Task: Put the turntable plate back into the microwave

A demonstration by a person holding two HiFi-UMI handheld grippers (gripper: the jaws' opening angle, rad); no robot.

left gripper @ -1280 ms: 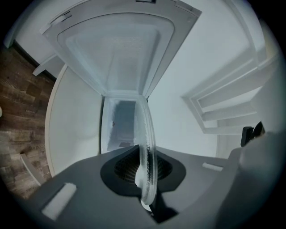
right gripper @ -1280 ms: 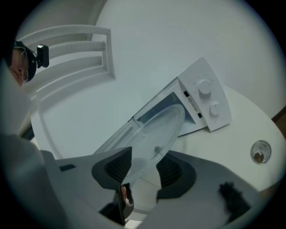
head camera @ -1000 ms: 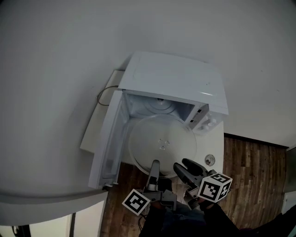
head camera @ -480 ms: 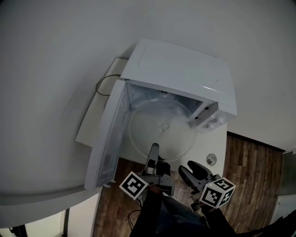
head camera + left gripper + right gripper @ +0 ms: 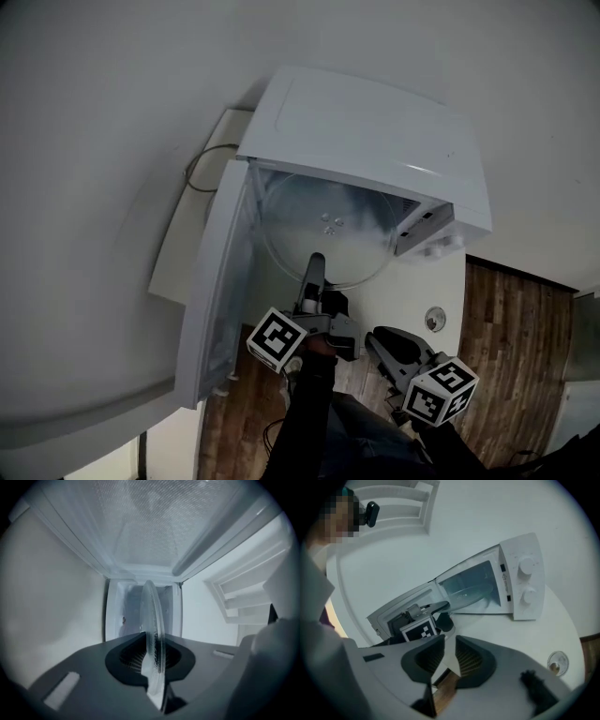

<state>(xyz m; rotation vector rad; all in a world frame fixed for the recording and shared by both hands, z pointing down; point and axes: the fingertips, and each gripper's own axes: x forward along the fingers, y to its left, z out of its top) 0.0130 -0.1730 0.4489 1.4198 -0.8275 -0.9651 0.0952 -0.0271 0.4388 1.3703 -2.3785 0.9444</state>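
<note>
One turntable plate (image 5: 328, 230) flat, rim in left gripper (image 5: 315, 269) jaws

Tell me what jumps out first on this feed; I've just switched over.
The white microwave stands out first, its door swung wide open on the left. The glass turntable plate is partway into the cavity, pinched at its near rim by the left gripper. The right gripper hangs back, nearer the person; its jaws have just been closing with nothing between them.
</note>
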